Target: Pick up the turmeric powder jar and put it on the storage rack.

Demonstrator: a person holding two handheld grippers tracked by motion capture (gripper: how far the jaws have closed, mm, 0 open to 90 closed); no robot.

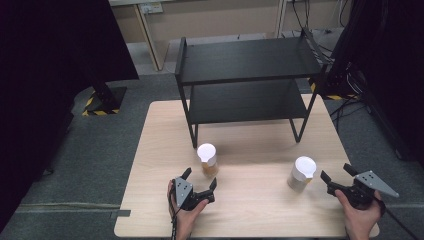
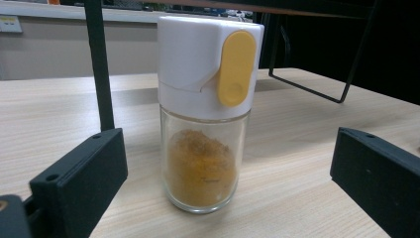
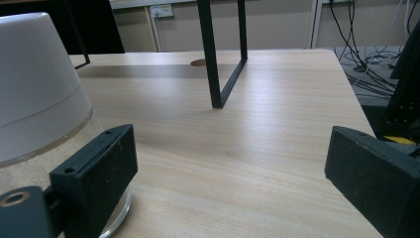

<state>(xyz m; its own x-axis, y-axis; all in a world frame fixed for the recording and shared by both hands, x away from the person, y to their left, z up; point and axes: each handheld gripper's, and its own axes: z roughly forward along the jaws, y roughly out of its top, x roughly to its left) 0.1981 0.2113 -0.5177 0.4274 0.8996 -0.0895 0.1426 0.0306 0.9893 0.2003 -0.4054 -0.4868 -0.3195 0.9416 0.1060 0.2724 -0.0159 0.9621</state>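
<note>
Two glass spice jars with white lids stand on the wooden table (image 1: 250,210). The left jar (image 1: 207,160) holds orange-yellow powder and has a yellow tab on its lid (image 2: 236,69). My left gripper (image 1: 200,178) sits just in front of that jar (image 2: 203,163), open, with one jaw on either side and neither touching it. The right jar (image 1: 301,174) holds pale powder. My right gripper (image 1: 336,173) is open just to its right. In the right gripper view this jar (image 3: 34,94) stands at the far left, outside the gap between the jaws (image 3: 228,148).
A black two-tier shelf (image 1: 247,75) stands at the back of the table, both tiers bare; its legs (image 3: 215,54) come down onto the tabletop behind the jars. Cables and dark equipment lie on the floor to the right. Bare tabletop stretches between the two jars.
</note>
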